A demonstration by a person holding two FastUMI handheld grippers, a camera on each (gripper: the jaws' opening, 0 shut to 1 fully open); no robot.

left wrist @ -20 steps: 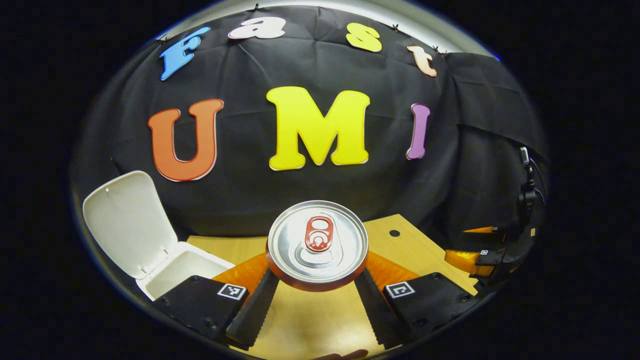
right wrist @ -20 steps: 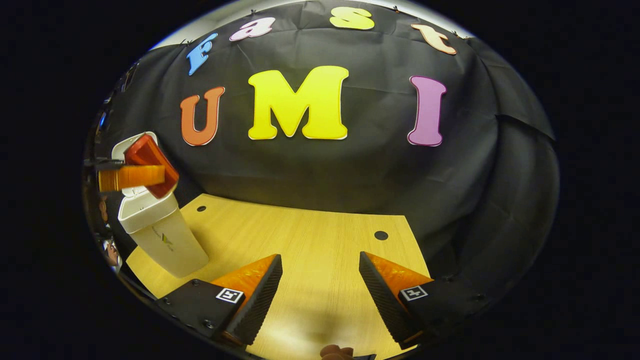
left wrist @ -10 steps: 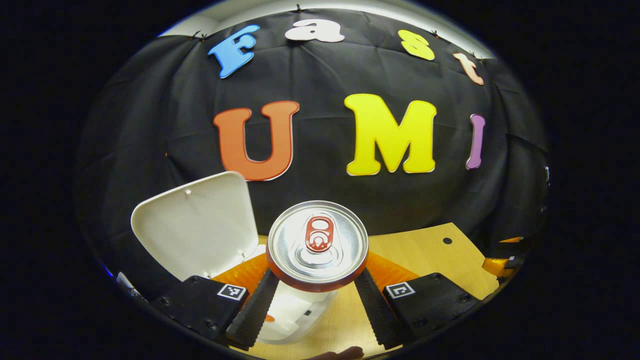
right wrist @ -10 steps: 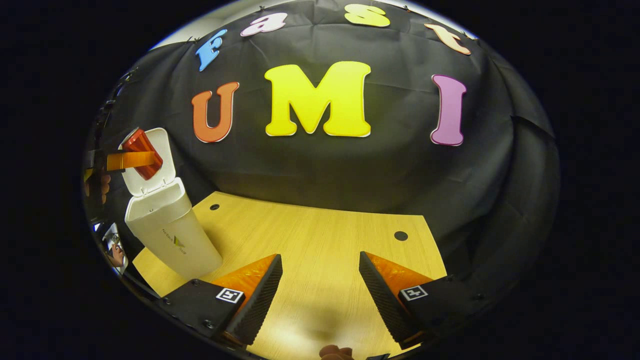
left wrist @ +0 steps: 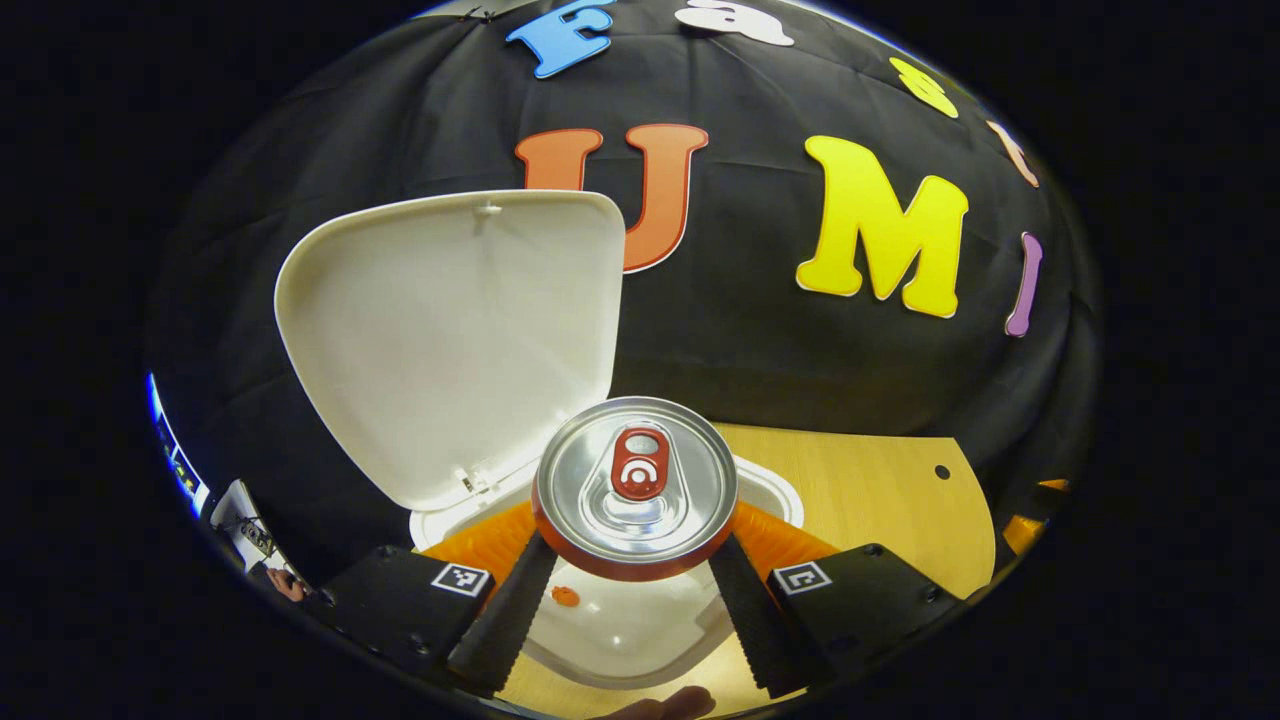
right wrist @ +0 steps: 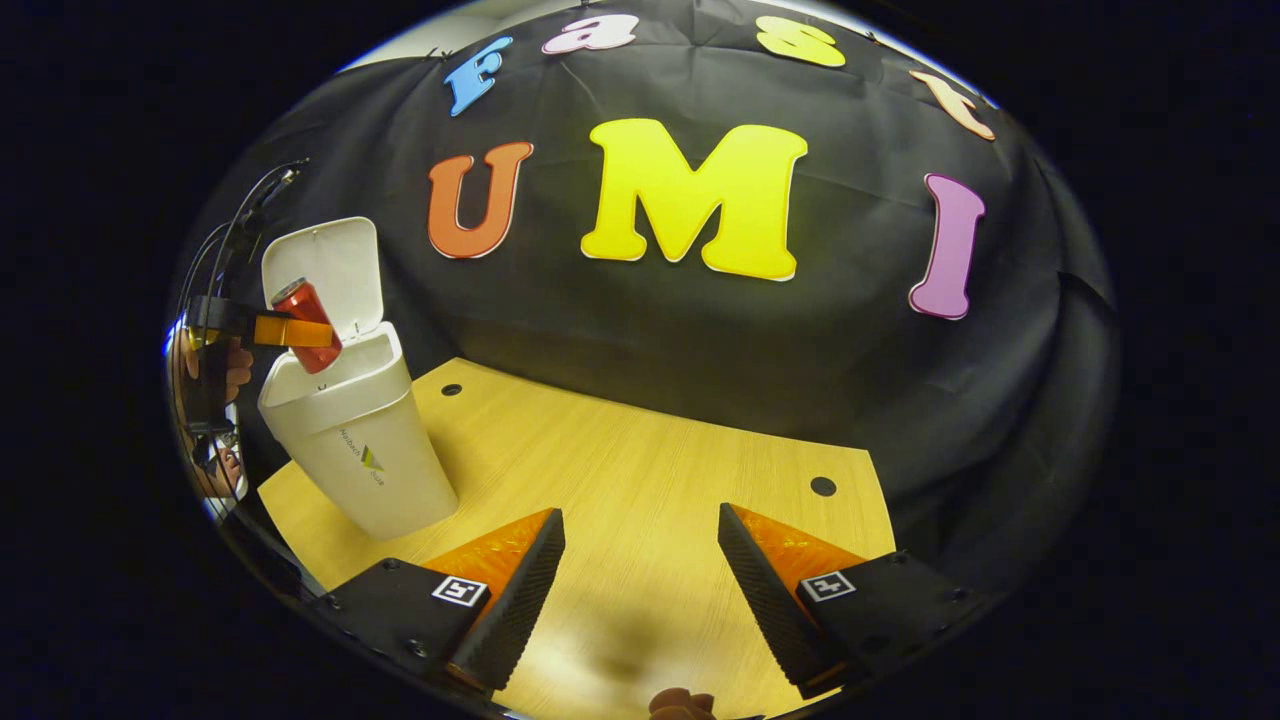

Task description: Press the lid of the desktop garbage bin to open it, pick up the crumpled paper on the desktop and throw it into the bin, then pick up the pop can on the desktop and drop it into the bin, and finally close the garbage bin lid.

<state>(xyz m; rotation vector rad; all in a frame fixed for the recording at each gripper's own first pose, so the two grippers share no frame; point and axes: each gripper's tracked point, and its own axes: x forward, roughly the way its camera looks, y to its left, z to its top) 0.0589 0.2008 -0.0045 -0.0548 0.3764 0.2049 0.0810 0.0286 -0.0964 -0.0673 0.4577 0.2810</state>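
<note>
Left gripper (left wrist: 632,590) squeezes the pop can (left wrist: 635,487) tight between both fingers, right over the open bin (left wrist: 640,625) with its lid (left wrist: 450,330) up, so I think I let go next, while my right gripper (right wrist: 640,590) waits wide open above the desk (right wrist: 640,480).

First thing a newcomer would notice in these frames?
The pop can, clamped in the left gripper, right above the open mouth of the garbage bin. Next the big white lid, standing up behind it. The right gripper hangs open over the bare desk.
</note>
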